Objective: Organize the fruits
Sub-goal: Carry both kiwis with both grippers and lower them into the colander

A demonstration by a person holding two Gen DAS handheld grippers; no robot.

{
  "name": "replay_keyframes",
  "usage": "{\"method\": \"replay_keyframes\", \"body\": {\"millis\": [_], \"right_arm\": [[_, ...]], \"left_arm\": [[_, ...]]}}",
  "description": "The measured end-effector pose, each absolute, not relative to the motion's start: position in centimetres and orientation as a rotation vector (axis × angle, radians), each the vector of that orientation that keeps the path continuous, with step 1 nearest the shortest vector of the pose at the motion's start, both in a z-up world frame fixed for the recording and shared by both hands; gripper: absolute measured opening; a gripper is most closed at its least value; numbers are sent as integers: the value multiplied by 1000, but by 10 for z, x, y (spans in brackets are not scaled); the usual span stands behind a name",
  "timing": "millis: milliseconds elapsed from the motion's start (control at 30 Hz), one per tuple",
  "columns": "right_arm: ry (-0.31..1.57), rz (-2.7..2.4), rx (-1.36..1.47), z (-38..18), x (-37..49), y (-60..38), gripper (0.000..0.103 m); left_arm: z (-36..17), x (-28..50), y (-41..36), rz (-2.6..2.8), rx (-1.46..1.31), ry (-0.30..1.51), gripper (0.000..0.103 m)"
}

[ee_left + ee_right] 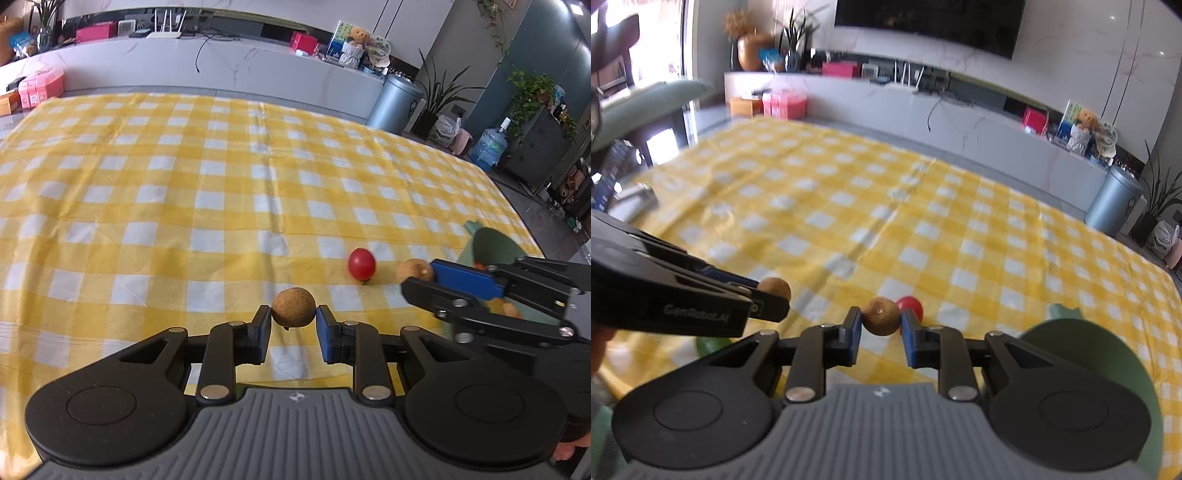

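Observation:
My left gripper (293, 314) is shut on a brown longan (293, 307) just above the yellow checked cloth. My right gripper (881, 318) is shut on a second brown longan (881, 316); in the left wrist view that fruit (414, 270) shows at the right gripper's fingertips. A red cherry tomato (362, 263) lies on the cloth between the two grippers and peeks out behind the right longan (911, 305). A green plate (495, 247) lies at the right with orange fruits (504, 308) partly hidden behind the right gripper. In the right wrist view the left gripper's longan (774, 288) sits at the left.
The yellow checked cloth (184, 184) covers the table, whose far and right edges drop to the floor. The green plate (1108, 354) lies under the right gripper's right side. A second green object (709, 345) peeks out below the left gripper.

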State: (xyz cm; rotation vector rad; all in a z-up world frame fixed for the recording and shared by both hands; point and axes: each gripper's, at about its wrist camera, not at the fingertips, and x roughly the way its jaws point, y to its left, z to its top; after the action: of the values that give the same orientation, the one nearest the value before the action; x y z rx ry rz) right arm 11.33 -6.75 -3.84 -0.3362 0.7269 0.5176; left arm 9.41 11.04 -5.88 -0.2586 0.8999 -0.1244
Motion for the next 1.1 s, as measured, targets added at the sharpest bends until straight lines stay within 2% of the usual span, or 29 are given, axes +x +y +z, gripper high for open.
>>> {"method": "replay_keyframes", "body": {"millis": [500, 767, 1100], "right_arm": [[632, 443, -180, 20, 65, -169, 19], [640, 320, -122, 21, 50, -242, 19], [696, 237, -37, 9, 66, -301, 19]], "left_arm": [[-11, 74, 51, -240, -226, 843, 29], [4, 77, -7, -388, -147, 805, 29], [-12, 110, -70, -486, -58, 863, 29]]}}
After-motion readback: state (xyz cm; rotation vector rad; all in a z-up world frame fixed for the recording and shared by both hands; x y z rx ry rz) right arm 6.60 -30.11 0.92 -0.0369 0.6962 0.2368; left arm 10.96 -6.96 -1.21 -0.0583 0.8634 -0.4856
